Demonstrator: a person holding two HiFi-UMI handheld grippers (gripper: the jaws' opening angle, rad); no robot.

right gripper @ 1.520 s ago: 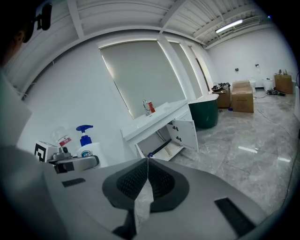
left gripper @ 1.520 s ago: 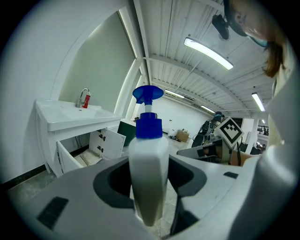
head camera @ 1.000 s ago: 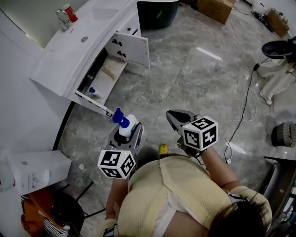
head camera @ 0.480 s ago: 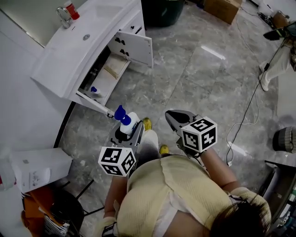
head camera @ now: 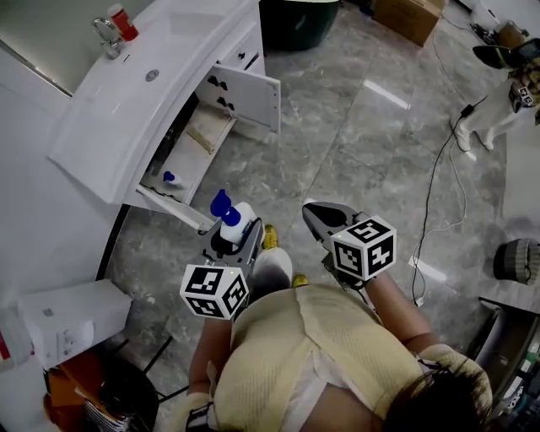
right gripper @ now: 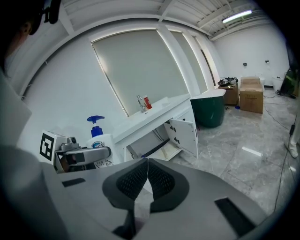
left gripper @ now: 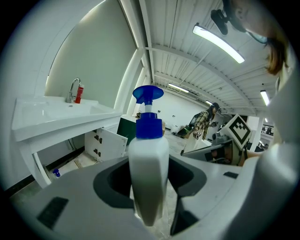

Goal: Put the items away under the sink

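1. Gripping a white pump bottle by its body, the left tongs hold it upright. The jaws stand wide on either side of the bottle and press against it, and its blue pump head is on top.
2. The right tongs are closed, their ribbed pads meeting edge to edge with nothing between them. In the head view they sit just to the right of the left tongs, and both are out in front of the person's body.
3. The bottle is in the air above the grey marble floor, near the sink cabinet but outside it.
4. The cabinet under the white sink stands open. One door is swung out at the far end, and the edge of a second door lies close to the bottle in the head view.
5. On the cabinet's bottom shelf a small blue-capped item stands near the front.
6. A chrome tap rises from the back of the sink, with a red container just beside it.
7. A dark green bin stands on the floor beyond the cabinet, and a cardboard box lies farther along.
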